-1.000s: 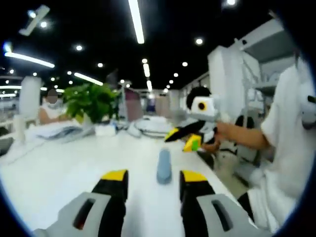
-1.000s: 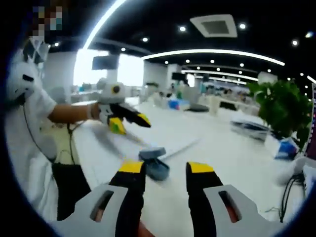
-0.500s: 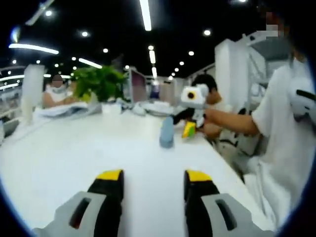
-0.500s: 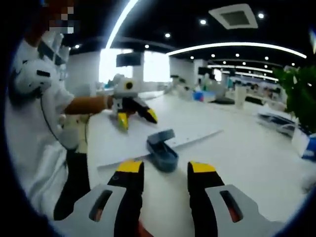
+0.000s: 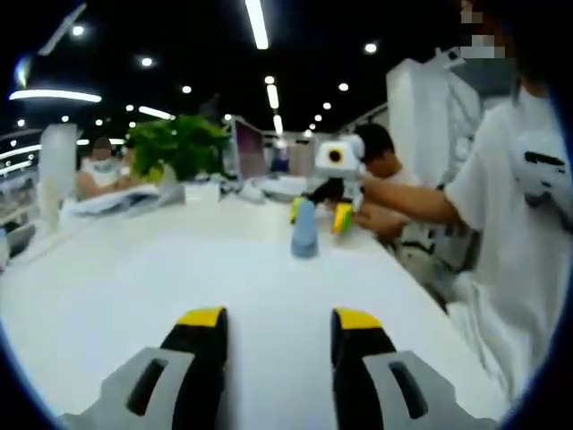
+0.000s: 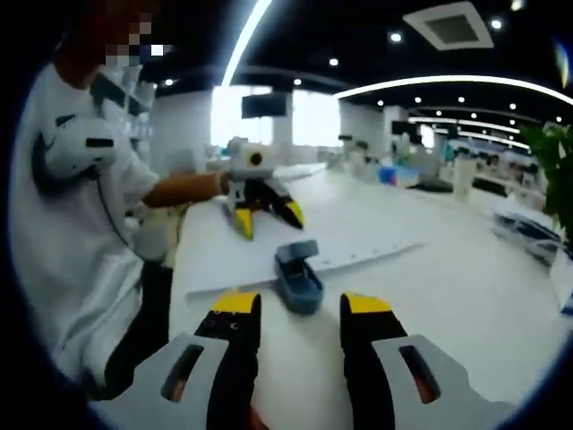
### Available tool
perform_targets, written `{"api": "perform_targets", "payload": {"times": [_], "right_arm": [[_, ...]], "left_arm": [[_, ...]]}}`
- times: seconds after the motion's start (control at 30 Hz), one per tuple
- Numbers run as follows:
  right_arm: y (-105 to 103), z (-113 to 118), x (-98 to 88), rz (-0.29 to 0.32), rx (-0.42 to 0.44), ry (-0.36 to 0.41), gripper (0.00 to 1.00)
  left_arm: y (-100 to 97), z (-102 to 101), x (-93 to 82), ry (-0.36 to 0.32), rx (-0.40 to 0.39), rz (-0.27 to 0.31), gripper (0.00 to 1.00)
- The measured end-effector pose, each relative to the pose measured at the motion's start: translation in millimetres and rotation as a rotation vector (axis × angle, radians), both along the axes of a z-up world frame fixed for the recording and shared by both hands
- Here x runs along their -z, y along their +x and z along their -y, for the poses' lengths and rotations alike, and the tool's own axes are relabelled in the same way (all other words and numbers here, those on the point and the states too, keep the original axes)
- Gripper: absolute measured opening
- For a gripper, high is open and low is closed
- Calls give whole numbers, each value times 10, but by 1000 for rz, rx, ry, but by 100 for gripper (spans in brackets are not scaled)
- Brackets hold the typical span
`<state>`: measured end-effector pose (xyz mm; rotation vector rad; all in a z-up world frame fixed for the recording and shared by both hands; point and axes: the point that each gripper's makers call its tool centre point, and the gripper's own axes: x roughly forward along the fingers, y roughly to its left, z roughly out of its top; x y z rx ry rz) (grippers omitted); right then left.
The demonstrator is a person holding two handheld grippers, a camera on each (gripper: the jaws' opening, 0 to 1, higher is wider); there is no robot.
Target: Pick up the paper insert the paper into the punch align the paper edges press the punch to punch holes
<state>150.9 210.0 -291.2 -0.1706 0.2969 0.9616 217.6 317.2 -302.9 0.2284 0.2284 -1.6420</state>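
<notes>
Blue-grey punch (image 6: 297, 279) sat on white desk (image 6: 430, 296) near person-side edge, lever up, closed. White paper (image 6: 269, 251) lay flat under/in it, one edge along desk's near edge.

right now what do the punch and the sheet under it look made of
The punch looks like moulded plastic, matte blue-grey with soft rounded edges; metal parts inside can't be ruled out. The sheet looks like plain white paper: thin, flat, matte, lying flush on the glossier white table.
</notes>
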Motion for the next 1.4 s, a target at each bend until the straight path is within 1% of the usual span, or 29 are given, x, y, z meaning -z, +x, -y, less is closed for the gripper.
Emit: {"api": "perform_targets", "payload": {"times": [0.13,0.23,0.3,0.47,0.7,0.93,1.4], "right_arm": [[53,-83,45,7,-36,-2,32],[47,-142,39,15,-70,9,25],[46,-157,52,12,-80,3,23],[34,-154,56,8,-96,5,22],[-86,-197,53,-8,-164,10,22],[-147,-221,51,-20,-209,10,22],[-138,-251,38,-38,-263,-4,22]], "left_arm": [[-14,3,3,0,6,6,50],[-9,-1,1,0,5,2,50],[-10,0,2,1,5,5,50],[-3,-3,2,2,4,7,50],[10,-1,4,4,2,11,50],[17,2,1,4,1,13,50],[33,11,-8,3,2,15,50]]}}
